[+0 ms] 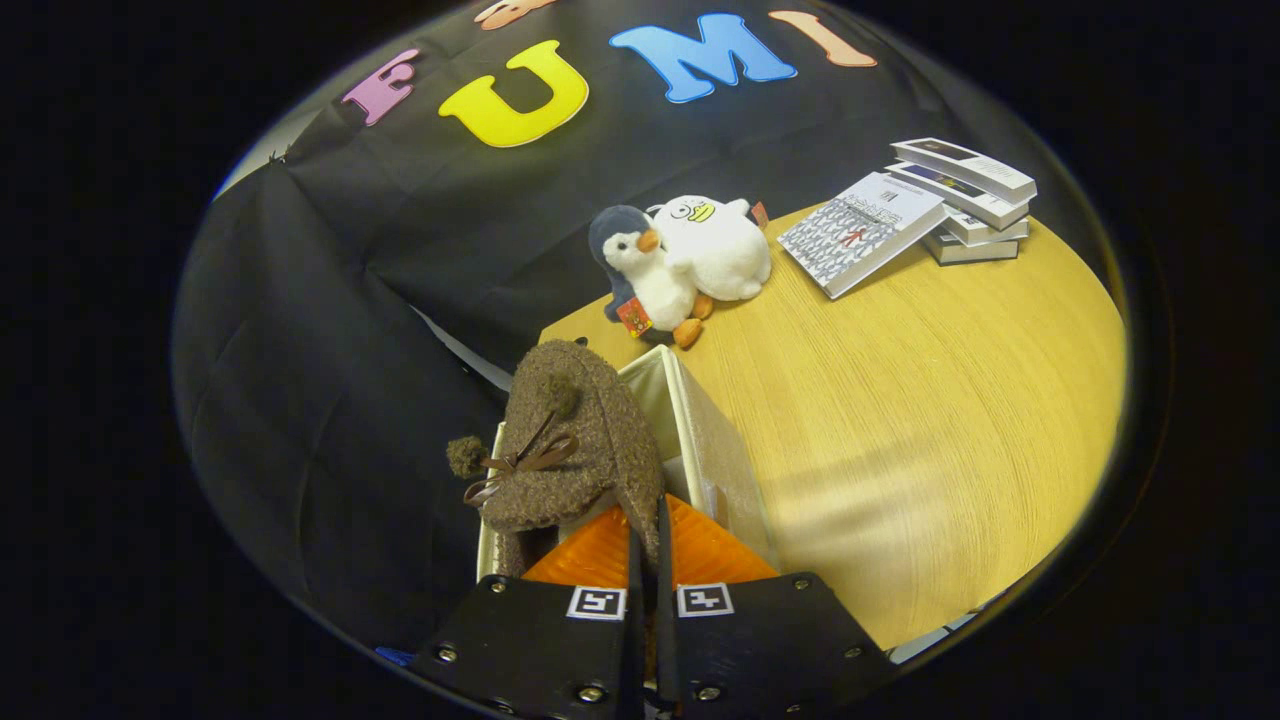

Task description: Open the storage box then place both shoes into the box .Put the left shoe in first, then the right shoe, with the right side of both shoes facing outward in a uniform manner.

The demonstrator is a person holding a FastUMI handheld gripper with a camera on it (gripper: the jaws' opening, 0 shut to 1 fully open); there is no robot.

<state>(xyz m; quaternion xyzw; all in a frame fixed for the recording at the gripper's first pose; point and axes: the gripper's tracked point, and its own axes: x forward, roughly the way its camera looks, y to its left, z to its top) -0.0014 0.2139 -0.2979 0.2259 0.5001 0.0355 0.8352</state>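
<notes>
A brown fuzzy shoe [575,440] with a brown ribbon bow and pompoms hangs just ahead of my fingers. My gripper [648,555] is shut on its edge, the two fingers pressed together on a thin flap of the shoe. The shoe hangs over the open white storage box [700,430], which stands on the wooden table directly below. Part of the shoe reaches down inside the box. The box's inside is mostly hidden by the shoe and my fingers.
Two plush toys, a penguin [640,270] and a white duck [715,245], sit on the table beyond the box. A stack of books [965,195] with one leaning against it lies further back to the right. The box stands near the table's left edge.
</notes>
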